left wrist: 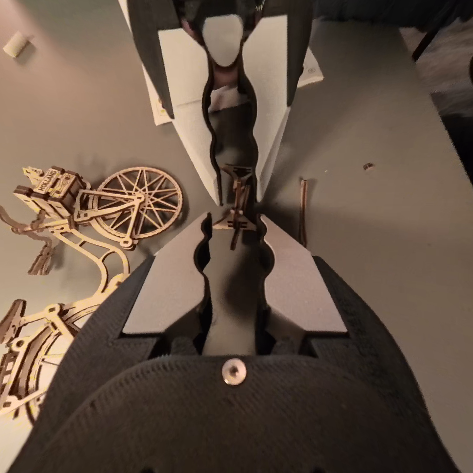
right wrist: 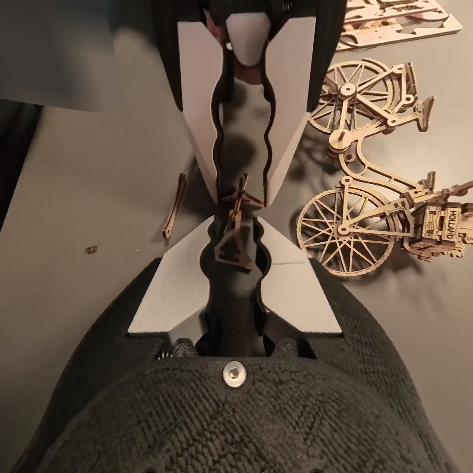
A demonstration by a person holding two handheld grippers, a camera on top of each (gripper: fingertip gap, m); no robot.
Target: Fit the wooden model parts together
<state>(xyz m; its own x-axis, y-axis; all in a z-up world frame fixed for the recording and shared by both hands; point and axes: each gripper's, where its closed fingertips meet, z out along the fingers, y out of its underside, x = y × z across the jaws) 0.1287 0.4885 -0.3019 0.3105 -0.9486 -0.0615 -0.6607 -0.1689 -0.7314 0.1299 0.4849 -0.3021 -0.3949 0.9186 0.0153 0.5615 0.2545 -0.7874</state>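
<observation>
A small wooden sub-assembly [left wrist: 240, 186], two triangular end pieces joined by a thin stem, hangs between my two grippers just above the grey table [left wrist: 358, 230]. My left gripper [left wrist: 235, 217] is shut on its near triangular end. My right gripper [left wrist: 239, 203] faces it tip to tip and is shut on the far end. In the right wrist view my right gripper [right wrist: 234, 218] grips one triangular end [right wrist: 231, 253] and the left gripper [right wrist: 242, 203] grips the other. A wooden bicycle model [left wrist: 133, 210] lies flat on the table to the left; it also shows in the right wrist view [right wrist: 343, 227].
A loose thin wooden strip [left wrist: 304, 204] [right wrist: 175, 207] lies beside the grippers, with a tiny wooden bit [left wrist: 368, 166] [right wrist: 91, 248] farther out. A sheet of cut-out wooden parts [right wrist: 409, 23] lies beyond the bicycle. A white sheet [left wrist: 311, 70] and a small pale block [left wrist: 16, 43] lie on the table. The table edge [right wrist: 15, 194] runs nearby. My left and right fingertips are right by each other.
</observation>
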